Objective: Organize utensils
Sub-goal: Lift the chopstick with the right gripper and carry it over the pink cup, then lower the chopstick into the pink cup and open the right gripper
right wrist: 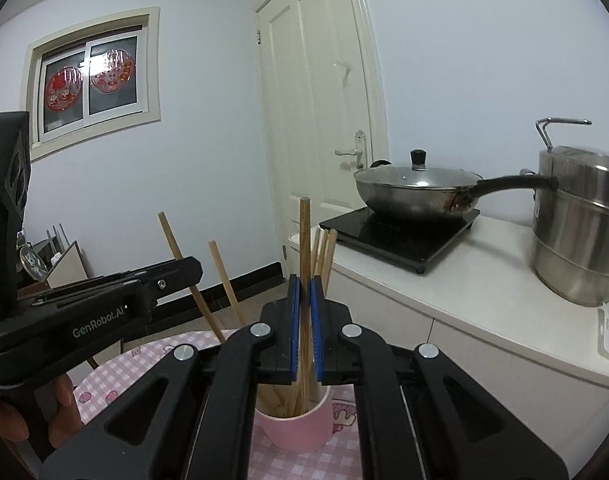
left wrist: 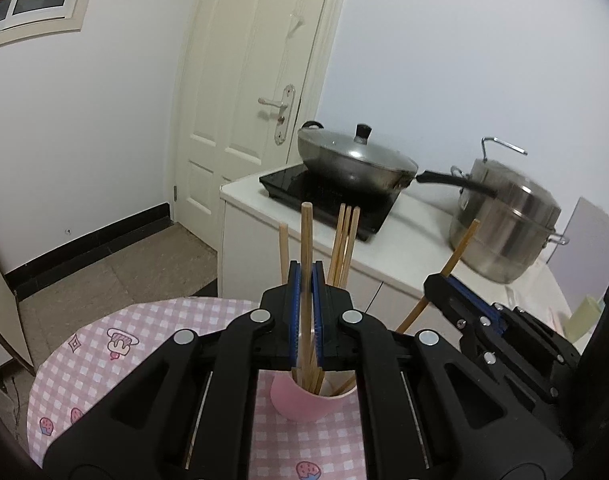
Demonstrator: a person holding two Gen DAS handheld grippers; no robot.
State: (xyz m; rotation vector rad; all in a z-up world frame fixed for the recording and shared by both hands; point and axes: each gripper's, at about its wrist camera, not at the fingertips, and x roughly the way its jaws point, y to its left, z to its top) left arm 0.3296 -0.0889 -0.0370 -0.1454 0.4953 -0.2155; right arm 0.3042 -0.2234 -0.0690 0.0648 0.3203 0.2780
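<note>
A pink cup (left wrist: 308, 402) stands on the pink checked table (left wrist: 104, 352) and holds several wooden chopsticks (left wrist: 344, 244). My left gripper (left wrist: 306, 276) is shut on one upright chopstick (left wrist: 306, 232) whose lower end is inside the cup. My right gripper (right wrist: 304, 284) is shut on another chopstick (right wrist: 304, 232), its lower end also in the cup (right wrist: 300, 428). The right gripper also shows in the left wrist view (left wrist: 444, 280), with its chopstick (left wrist: 460, 248) slanting. The left gripper shows at the left of the right wrist view (right wrist: 192, 266).
A white counter (left wrist: 404, 240) behind the table carries a black induction hob (left wrist: 304, 188) with a lidded wok (left wrist: 352, 160) and a steel steamer pot (left wrist: 504, 224). A white door (left wrist: 256, 80) stands at the back. A window (right wrist: 92, 80) is on the left wall.
</note>
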